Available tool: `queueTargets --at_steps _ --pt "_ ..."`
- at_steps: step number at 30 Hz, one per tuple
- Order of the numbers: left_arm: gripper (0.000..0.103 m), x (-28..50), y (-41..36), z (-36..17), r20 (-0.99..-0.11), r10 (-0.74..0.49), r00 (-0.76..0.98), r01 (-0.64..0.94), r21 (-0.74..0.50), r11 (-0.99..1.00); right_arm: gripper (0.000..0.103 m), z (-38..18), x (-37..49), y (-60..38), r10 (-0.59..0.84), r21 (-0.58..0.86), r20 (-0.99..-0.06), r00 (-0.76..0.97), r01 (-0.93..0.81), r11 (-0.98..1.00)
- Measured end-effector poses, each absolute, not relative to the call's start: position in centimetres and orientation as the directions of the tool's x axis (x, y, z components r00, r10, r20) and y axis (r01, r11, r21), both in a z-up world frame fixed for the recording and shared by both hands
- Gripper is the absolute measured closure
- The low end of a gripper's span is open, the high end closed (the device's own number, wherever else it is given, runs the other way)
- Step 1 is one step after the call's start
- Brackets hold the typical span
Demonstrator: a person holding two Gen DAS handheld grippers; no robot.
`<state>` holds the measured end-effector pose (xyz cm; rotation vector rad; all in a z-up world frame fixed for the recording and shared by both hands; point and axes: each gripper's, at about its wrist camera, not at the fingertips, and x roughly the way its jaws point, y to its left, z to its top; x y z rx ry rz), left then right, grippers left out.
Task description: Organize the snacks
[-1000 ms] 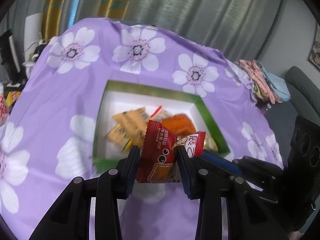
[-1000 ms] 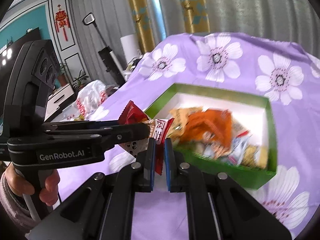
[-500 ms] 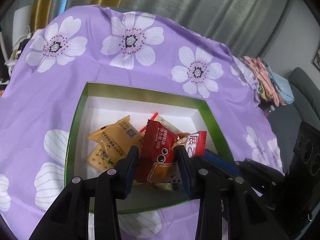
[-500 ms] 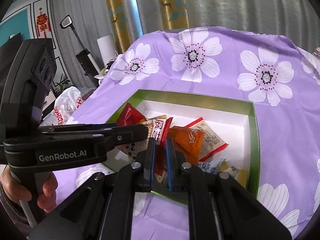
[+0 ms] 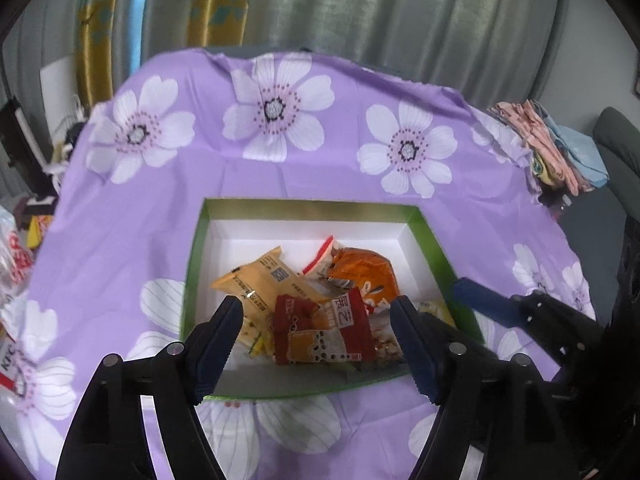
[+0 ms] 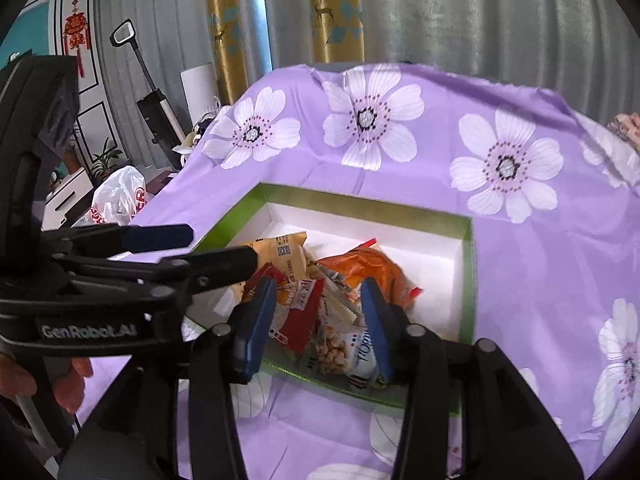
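A green box [image 5: 192,264] with a white inside sits on the purple flowered cloth and holds several snack packets. My left gripper [image 5: 316,312] hangs over its near edge with its jaws opening. A red packet [image 5: 320,332] lies loose on the pile below them, and neither pad touches it. My right gripper [image 6: 318,286] is over the same corner, jaws also opening, with a red-and-white packet [image 6: 300,312] lying free beneath. A yellow packet [image 5: 260,280] and an orange packet [image 5: 364,272] lie further in. The left gripper's fingers [image 6: 216,260] cross the right wrist view.
A peanut packet [image 6: 340,348] lies at the box's near wall [image 6: 360,392]. A white plastic bag [image 6: 120,200] and a stick vacuum [image 6: 156,108] stand off the table's left. Folded clothes [image 5: 552,148] lie at the far right. A person's hand [image 6: 60,376] holds the left gripper's handle.
Both grippers carried their red packets forward over the box. Both jaws have since spread apart, and the packets have dropped onto the pile inside.
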<state>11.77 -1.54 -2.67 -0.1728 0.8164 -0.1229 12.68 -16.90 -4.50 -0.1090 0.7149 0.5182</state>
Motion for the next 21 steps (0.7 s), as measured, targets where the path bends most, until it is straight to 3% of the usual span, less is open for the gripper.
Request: queueTargets --at_steps 4,14,17,20,21 --pt "0.026 10.6 -1.8 -1.0 -0.701 -0.154 0.696 0.039 -0.176 0.984 0.05 -2.7 11.3 -17.8 0.415 0.074 -0.633 0.653 -0.483 0.873" --pt "0.015 7.1 -2.8 2.9 -0.683 -0.112 0.722 0.031 -0.13 0.991 0.018 1.2 8.1 -18.9 0.391 0.043 -0.605 0.693 -0.462 0.886" --pt "0.01 6.3 -3.0 4.0 -0.68 -0.083 0.729 0.021 -0.099 0.995 0.015 2.4 7.5 -19.1 0.377 0.037 -0.608 0.698 -0.45 0.892" --pt "0.007 5.4 -3.1 5.5 -0.671 -0.058 0.739 0.0 -0.085 0.996 0.001 3.5 7.1 -19.5 0.358 0.028 -0.615 0.703 -0.434 0.901" --pt "0.006 5.1 -3.1 5.8 -0.669 -0.053 0.741 -0.004 -0.084 0.996 0.0 4.1 6.9 -19.6 0.346 0.019 -0.614 0.709 -0.426 0.905"
